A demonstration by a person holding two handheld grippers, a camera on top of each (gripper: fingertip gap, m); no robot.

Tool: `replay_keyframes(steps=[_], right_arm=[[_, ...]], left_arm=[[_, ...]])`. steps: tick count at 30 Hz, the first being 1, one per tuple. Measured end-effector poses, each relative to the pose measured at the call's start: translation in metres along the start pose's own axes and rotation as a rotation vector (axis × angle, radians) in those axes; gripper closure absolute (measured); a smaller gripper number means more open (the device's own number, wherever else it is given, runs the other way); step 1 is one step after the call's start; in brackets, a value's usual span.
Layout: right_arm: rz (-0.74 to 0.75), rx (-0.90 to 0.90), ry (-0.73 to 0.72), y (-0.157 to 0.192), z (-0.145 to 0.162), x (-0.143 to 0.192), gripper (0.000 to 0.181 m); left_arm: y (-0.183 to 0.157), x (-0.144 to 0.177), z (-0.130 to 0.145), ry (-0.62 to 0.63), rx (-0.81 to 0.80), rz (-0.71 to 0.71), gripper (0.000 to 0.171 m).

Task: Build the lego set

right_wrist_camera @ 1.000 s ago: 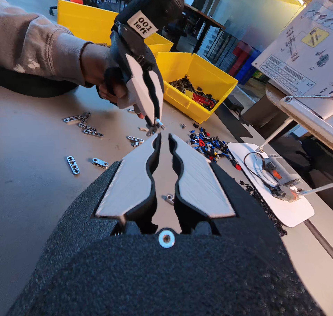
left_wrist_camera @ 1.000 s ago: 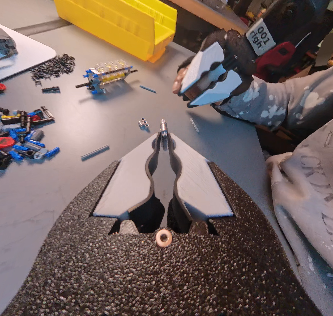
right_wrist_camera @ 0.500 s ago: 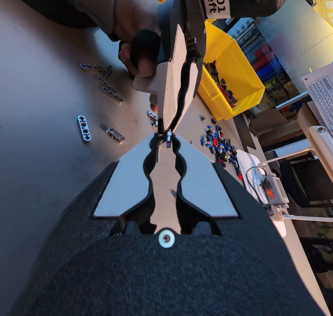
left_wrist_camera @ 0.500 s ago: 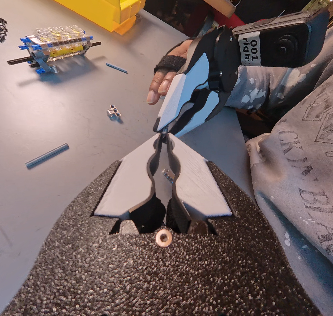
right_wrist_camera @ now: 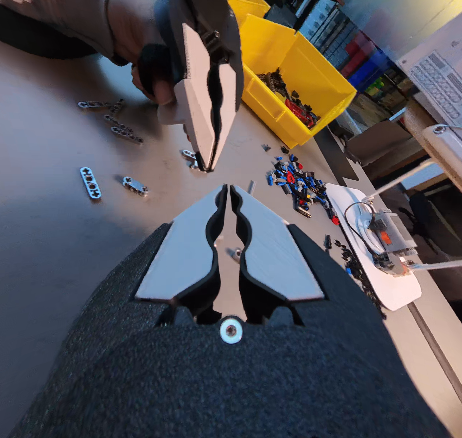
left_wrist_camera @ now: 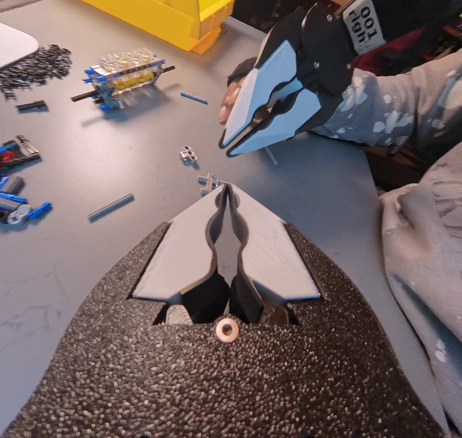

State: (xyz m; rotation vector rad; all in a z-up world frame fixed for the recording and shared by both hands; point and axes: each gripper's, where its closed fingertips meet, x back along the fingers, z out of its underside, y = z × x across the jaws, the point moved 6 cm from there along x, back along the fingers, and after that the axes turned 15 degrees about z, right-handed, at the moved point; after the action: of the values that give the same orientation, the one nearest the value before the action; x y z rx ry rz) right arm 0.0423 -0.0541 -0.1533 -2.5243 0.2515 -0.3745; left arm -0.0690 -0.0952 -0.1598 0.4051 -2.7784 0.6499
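Observation:
My left gripper [left_wrist_camera: 227, 188] is shut, and a small grey part [left_wrist_camera: 209, 183] sticks out to the left of its tips, just above the grey table [left_wrist_camera: 125, 263]. It also shows in the right wrist view [right_wrist_camera: 206, 168], pointing down at the table. My right gripper [right_wrist_camera: 228, 187] has its tips almost together with nothing seen between them. In the left wrist view it [left_wrist_camera: 225, 150] hangs a short way beyond and above the left tips. A small grey connector [left_wrist_camera: 188, 155] lies on the table between the two grippers.
A clear, yellow and blue block assembly on a black axle [left_wrist_camera: 127, 77] stands beyond. A yellow bin [right_wrist_camera: 300, 76] holds dark parts. Loose blue and black parts [right_wrist_camera: 297, 188], flat grey beams [right_wrist_camera: 90, 182], a grey rod [left_wrist_camera: 110, 210] and a white tray [right_wrist_camera: 390, 288] with a wired unit lie around. Only a small space, under 4 cm, lies between the two pairs of fingers. The small grey connector [left_wrist_camera: 188, 155] is about 8 cm from my right fingertips.
Half a second ago the two grippers met tip to tip on the small part. They have since drawn apart; the right gripper pulled back empty and the part stayed at the left tips.

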Motion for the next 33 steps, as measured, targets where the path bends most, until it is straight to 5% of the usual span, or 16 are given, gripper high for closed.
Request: replay_keyframes(steps=[7,13,20,26,33], right_arm=[[-0.057,-0.106,0.143,-0.028,0.023,0.013,0.159],[-0.207,-0.135,0.317,-0.005,0.034,0.006,0.153],[-0.242,-0.148,0.455,0.010,0.041,-0.005,0.168],[-0.241,-0.094,0.432,0.012,0.040,-0.003,0.179],[-0.186,0.001,0.161,0.008,0.007,0.005,0.181]], left_arm=[[0.010,0.012,0.000,0.029,-0.066,-0.160,0.155],[0.015,0.006,0.006,0.084,-0.082,-0.197,0.149],[0.014,0.002,0.008,0.123,-0.115,-0.216,0.149],[0.011,-0.003,0.011,0.144,-0.099,-0.190,0.148],[0.001,-0.007,0.008,0.101,-0.073,-0.091,0.149]])
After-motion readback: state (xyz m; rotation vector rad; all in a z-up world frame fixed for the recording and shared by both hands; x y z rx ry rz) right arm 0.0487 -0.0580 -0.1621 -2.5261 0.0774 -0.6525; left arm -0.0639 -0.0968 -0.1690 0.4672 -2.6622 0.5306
